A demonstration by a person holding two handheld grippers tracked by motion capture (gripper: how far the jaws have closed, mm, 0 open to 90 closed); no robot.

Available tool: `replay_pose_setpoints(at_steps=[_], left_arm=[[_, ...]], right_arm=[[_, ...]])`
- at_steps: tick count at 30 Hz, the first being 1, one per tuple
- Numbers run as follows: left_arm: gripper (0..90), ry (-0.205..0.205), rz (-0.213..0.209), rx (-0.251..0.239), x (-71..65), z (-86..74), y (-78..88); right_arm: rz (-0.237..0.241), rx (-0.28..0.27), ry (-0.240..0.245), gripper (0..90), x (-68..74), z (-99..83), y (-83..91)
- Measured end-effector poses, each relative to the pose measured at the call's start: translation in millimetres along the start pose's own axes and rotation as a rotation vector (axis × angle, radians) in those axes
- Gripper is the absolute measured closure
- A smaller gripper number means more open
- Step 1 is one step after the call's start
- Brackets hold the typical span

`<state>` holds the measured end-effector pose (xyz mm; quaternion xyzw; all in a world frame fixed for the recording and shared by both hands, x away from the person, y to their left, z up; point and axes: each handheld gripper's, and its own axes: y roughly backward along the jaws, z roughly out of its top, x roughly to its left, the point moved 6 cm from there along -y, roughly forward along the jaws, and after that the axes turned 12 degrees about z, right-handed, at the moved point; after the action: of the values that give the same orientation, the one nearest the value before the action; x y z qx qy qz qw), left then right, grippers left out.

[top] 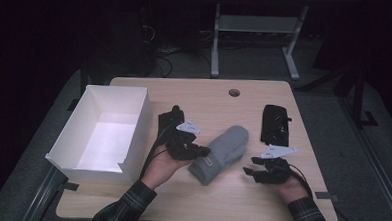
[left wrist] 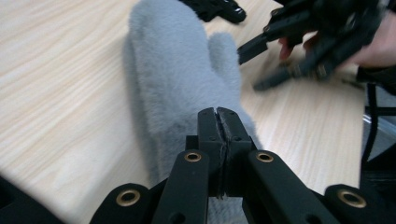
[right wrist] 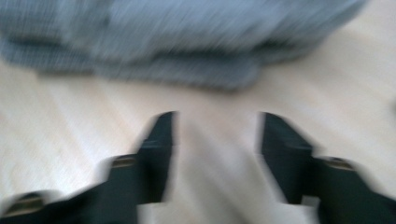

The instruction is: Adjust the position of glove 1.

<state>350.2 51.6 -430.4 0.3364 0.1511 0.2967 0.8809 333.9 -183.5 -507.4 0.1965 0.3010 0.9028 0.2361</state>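
On the wooden counter [top: 260,198], near its middle, a grey fleece mitten [top: 221,153] lies flat with its cuff toward the person. At that cuff end sits the left hand-held gripper [top: 202,151]; the left gripper view shows its jaws pressed together, though whether any fleece is pinched between the tips I cannot tell, since they cover the spot. Just to the mitten's right hovers the right hand-held gripper [top: 248,172], jaws standing apart with bare wood between them in its own blurred view, holding nothing. A white box [top: 132,138] stands open at the counter's left, and a black glove [top: 275,124] lies beyond the mitten on the right.

Judging from this, the risk is a shallow hold: if the left jaws have caught only loose pile, a pull toward the box may let the mitten slide free or drag across the wood. Approaching quickly, the right jaws could shove the mitten aside instead of straddling it.
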Motion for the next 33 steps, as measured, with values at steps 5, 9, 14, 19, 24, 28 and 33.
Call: replay_pose_setpoints(at_steps=[5, 9, 14, 19, 24, 28, 33], left_arm=[[89.5, 0.012, 0.029, 0.002, 6.3, -6.1, 4.0], [89.5, 0.016, 0.033, 0.004, 10.4, -8.5, 4.6], [89.4, 0.02, 0.031, 0.013, 14.4, -11.4, 1.9], [89.4, 0.021, 0.026, 0.024, 14.1, -14.9, -1.9], [89.4, 0.011, 0.022, 0.039, 11.4, -18.9, -2.3], [89.4, 0.016, 0.019, 0.051, 7.8, -25.7, 2.2], [89.2, 0.016, 0.009, 0.073, 4.1, -40.2, 13.5]], right_arm=[[-0.123, -0.022, -0.011, 86.9, -33.4, 26.2, 0.0], [-0.202, -0.056, -0.047, 90.0, -66.5, 48.8, -3.1], [-0.223, -0.058, -0.065, 90.0, -92.6, 65.6, -13.3], [-0.144, -0.007, -0.066, 90.0, -99.7, 69.8, -38.8], [-0.08, 0.036, -0.026, 90.0, -87.0, 68.5, -54.8], [-0.035, 0.043, -0.023, 90.0, -78.1, 70.0, -59.4], [0.015, 0.065, 0.016, 90.0, -62.4, 72.5, -67.5]])
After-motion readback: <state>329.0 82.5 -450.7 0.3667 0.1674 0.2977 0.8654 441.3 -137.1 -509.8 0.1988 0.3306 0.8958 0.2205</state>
